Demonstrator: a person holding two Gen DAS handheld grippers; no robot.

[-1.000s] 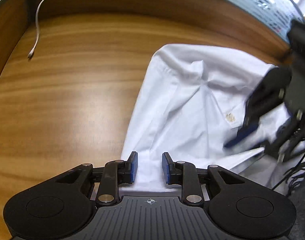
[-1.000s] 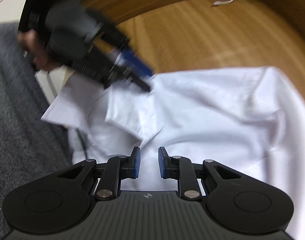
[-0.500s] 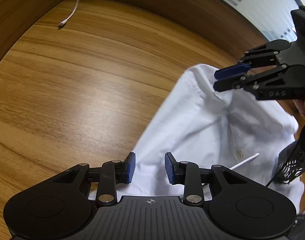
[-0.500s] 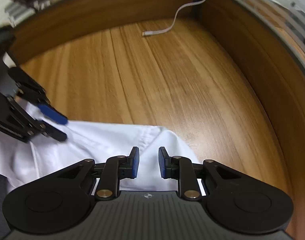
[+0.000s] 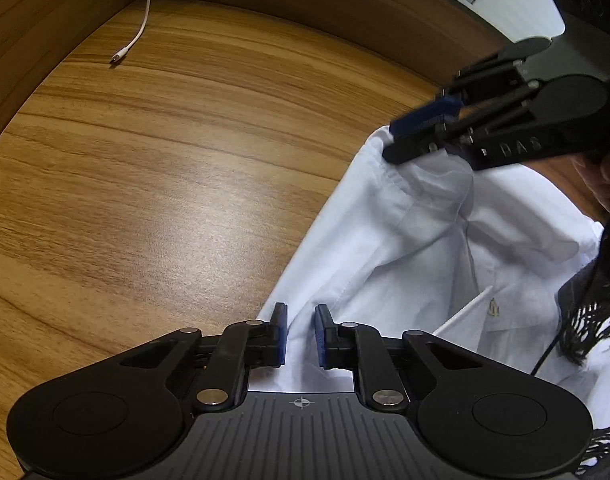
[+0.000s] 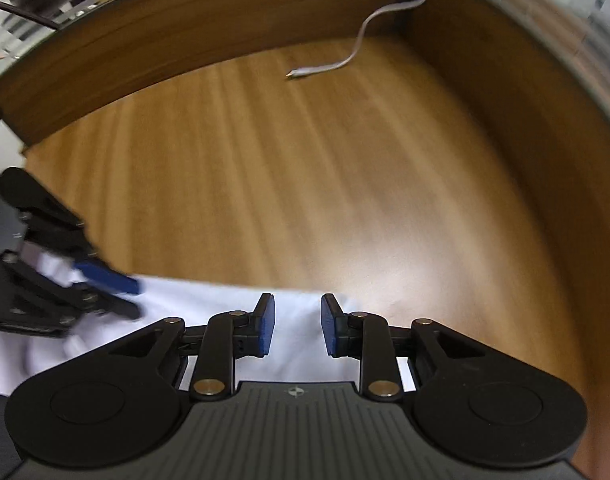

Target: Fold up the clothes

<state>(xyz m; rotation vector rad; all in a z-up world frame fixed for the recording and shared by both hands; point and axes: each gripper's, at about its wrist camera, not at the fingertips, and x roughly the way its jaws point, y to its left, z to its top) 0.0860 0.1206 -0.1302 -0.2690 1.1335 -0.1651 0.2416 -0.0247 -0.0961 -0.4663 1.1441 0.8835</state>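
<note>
- The left gripper (image 5: 301,330) is closing, its blue pads on either side of the near edge of the white shirt (image 5: 405,256); a visible gap remains, so the cloth is not yet pinched. If the edge slides out as the pads meet, they shut on nothing, or on one layer only.
- The shirt lies rumpled on the wooden desk (image 5: 165,200), at its near right side, part of it seeming to hang off the edge. A lift with an uneven grip can drag it further off.
- The right gripper (image 6: 295,330) is opening over the shirt's far corner, holding nothing; its own view is blurred, so contact is hard to judge. Closing there may bunch the fabric.
- The white cable (image 5: 139,32) lies well apart at the back; a wide spread of the shirt could snag it.
</note>
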